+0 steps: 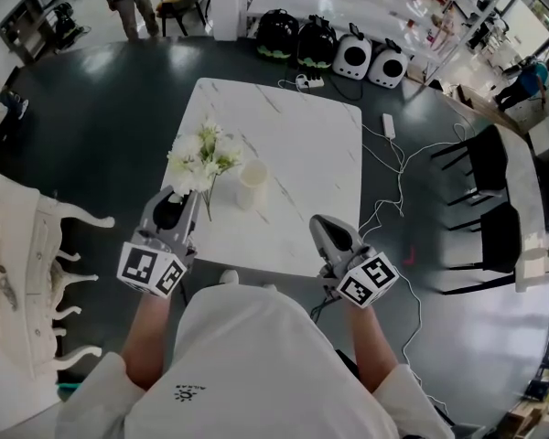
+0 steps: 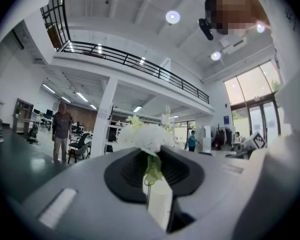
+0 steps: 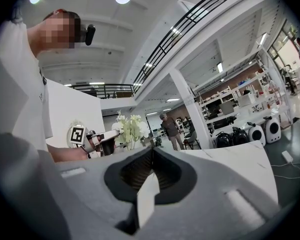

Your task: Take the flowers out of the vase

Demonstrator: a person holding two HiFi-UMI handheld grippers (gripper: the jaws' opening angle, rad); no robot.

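Jaws of the left gripper (image 2: 153, 160) clamp the flowers (image 2: 146, 136).

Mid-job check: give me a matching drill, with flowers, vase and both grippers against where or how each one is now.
Things:
1. flowers
2. vase
3. left gripper
4. right gripper

States:
A. stands on the table, no flowers in it
B. shut, nothing between the jaws
C. white, out of the vase, just to its left in the head view
D. shut on a green stem

Pairs: 1-C, 2-A, 3-D, 4-B
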